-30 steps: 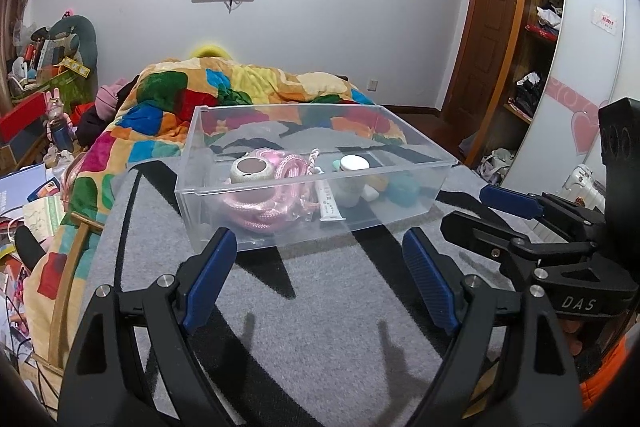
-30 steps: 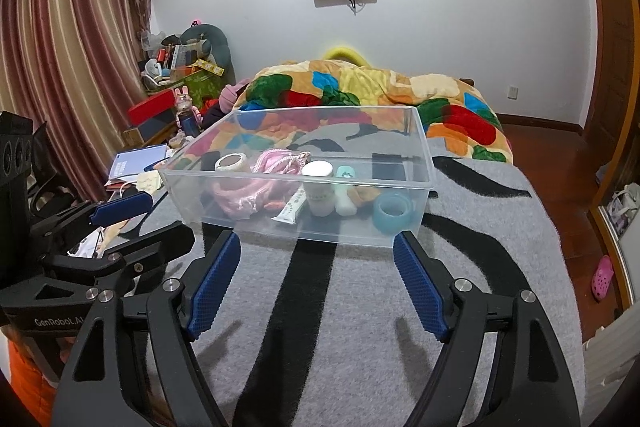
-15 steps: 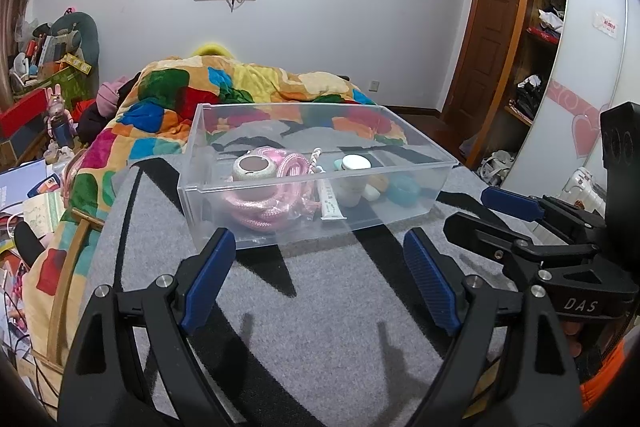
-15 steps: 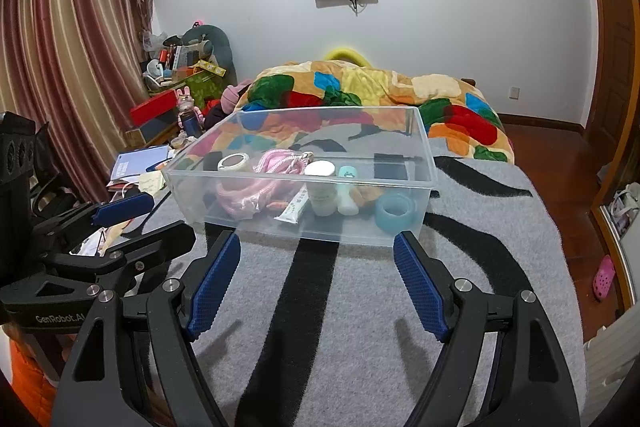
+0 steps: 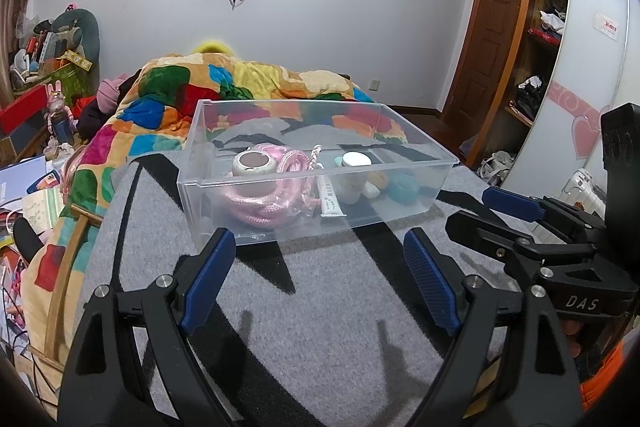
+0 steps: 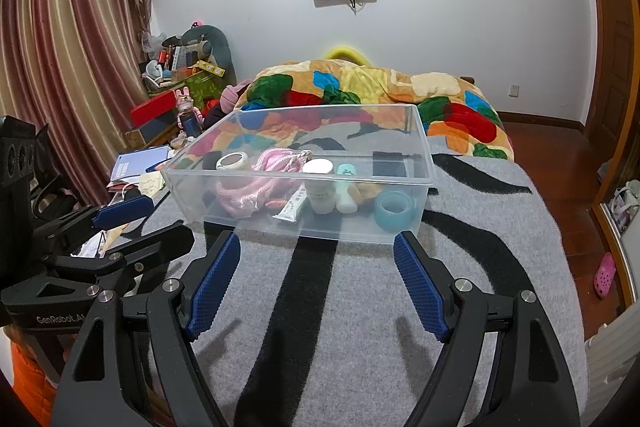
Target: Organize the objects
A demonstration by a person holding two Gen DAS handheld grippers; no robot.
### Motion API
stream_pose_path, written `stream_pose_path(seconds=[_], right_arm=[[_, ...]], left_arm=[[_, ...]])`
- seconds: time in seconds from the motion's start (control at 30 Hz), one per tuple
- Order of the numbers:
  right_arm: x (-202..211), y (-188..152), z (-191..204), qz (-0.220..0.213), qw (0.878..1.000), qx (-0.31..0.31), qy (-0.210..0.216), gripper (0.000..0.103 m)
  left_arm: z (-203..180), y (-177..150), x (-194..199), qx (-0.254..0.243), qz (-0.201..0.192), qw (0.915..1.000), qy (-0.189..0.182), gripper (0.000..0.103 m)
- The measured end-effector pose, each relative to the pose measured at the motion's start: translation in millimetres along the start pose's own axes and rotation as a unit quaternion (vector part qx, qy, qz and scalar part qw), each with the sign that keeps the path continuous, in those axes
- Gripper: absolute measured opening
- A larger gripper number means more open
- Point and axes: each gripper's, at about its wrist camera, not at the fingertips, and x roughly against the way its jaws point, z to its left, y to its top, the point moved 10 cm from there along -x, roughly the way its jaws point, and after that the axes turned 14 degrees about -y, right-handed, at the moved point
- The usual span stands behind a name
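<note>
A clear plastic bin (image 5: 408,211) (image 6: 420,143) stands on a grey and black striped blanket (image 5: 320,327) (image 6: 340,327). Inside lie a pink rope (image 5: 264,203) (image 6: 276,161), a tape roll (image 5: 254,163) (image 6: 233,161), a white tube (image 5: 330,201) (image 6: 294,205), a white jar (image 5: 355,171) (image 6: 319,187), a small mint bottle (image 6: 346,187) and a teal tape ring (image 5: 404,187) (image 6: 396,209). My left gripper (image 5: 316,279) is open and empty, just short of the bin's near wall. My right gripper (image 6: 316,283) is open and empty, also in front of the bin.
A colourful quilt (image 5: 240,87) (image 6: 360,87) is heaped behind the bin. Clutter, books and boxes lie at the bed's left (image 5: 32,155) (image 6: 160,131). A wardrobe and door stand right (image 5: 532,47). Wooden floor with a pink shoe (image 6: 604,269) lies right of the bed.
Both grippers drifted very slightly; the bin sits a little farther right in the left wrist view. Nothing was taken hold of or let go.
</note>
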Motion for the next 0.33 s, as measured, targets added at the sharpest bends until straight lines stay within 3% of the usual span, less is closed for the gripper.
stream_pose_path(seconds=[0.33], right_arm=[[-0.2, 0.4, -0.8, 0.000, 1.000, 0.000, 0.000, 0.078]], left_arm=[[-4.2, 1.7, 2.3, -0.007, -0.004, 1.0000, -0.001, 0.090]])
